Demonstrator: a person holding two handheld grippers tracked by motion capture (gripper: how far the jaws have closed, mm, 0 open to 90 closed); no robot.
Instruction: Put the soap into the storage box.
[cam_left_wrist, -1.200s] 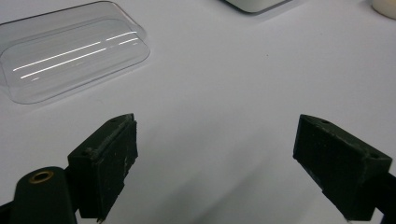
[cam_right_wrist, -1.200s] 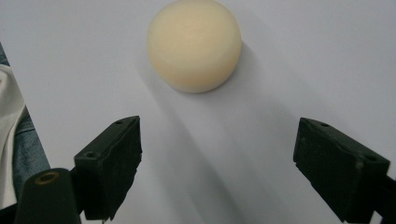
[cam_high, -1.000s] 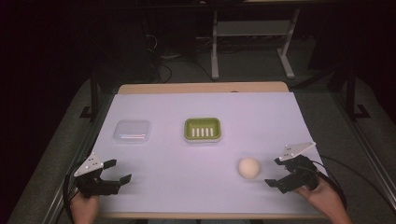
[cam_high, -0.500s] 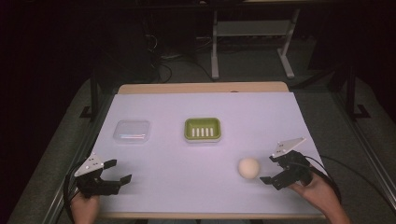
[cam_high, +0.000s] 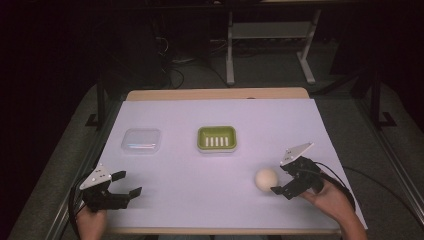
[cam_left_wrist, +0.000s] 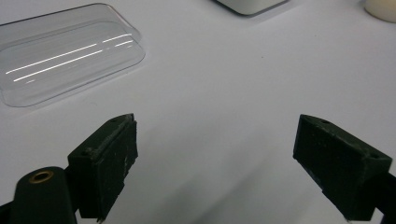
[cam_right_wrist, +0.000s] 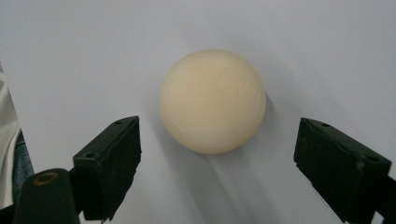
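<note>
Bare surface (cam_high: 175, 175) between the two hand-held grippers, cream ball (cam_high: 266, 178) just ahead of the right hand-held gripper (cam_high: 281, 176), nothing between them, green dish (cam_high: 216, 138) and clear lid (cam_high: 141, 140) well beyond.

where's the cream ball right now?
In the high view the cream ball sits on the white sheet at the near right, just left of the open right gripper and nearer than the green dish.

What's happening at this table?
A person holds a gripper in each hand. The right gripper is open and lined up on a cream ball, not touching it. The left gripper waits open near the table's front edge. A clear lid and a green dish lie farther back.
</note>
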